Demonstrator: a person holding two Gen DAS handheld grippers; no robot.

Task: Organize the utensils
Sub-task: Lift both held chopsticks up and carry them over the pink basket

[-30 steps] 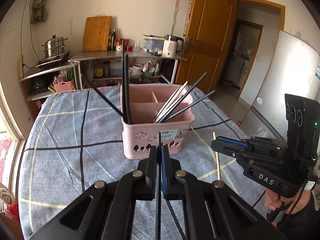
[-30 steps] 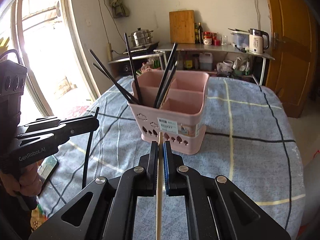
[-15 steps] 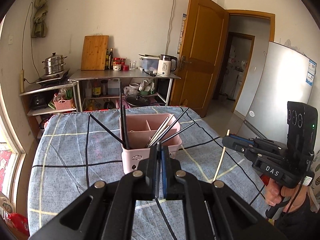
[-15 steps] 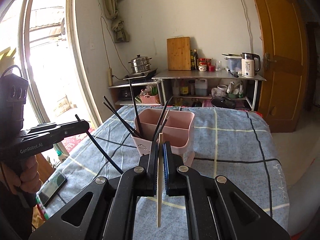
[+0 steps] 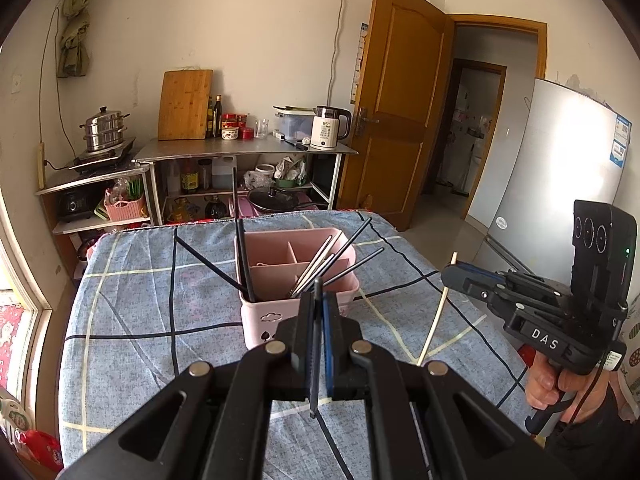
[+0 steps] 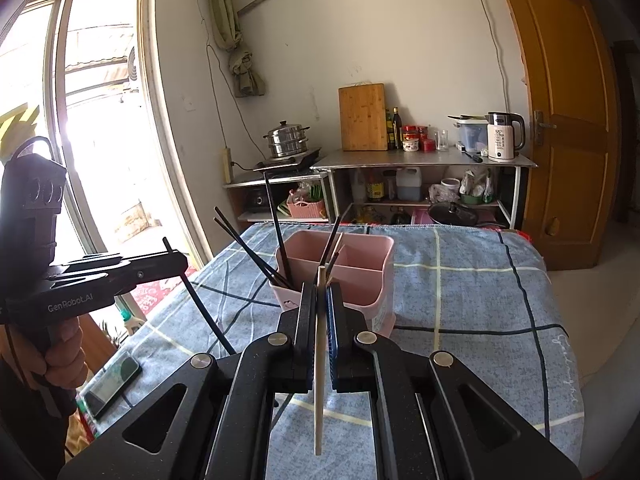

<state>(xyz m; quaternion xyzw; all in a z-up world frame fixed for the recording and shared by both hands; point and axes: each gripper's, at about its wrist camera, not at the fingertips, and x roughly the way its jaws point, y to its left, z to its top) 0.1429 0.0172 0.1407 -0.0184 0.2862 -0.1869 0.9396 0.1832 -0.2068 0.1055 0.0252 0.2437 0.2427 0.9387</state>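
Desk (image 5: 140, 320): covered with a blue checked cloth; it carries the pink caddy and, at the left edge in the right wrist view, a phone (image 6: 114, 378).

Pink caddy (image 5: 294, 300): stands upright near the middle of the desk, divided into compartments. Several black chopsticks (image 5: 245, 264) lean in its near left compartment; a mixed bundle of pale and dark sticks leans in the near right one.

Left tool (image 5: 317, 312): pressed together on a single black chopstick (image 5: 316, 360), held roughly upright and raised clear of the cloth, on the near side of the caddy.

Right tool (image 6: 320, 312): pinching a single pale wooden chopstick (image 6: 319, 360), also near upright, clear of the cloth and short of the caddy.

Assessment: you are in the carry step, with one stick in each tool and neither yet over a compartment. The next move calls for bringing each lower tip above the compartment that matches its colour, keeping the stick steep, and lowering it past the rim before you release. Watch the leaning sticks already in place; a low approach could knock them or tip the caddy.
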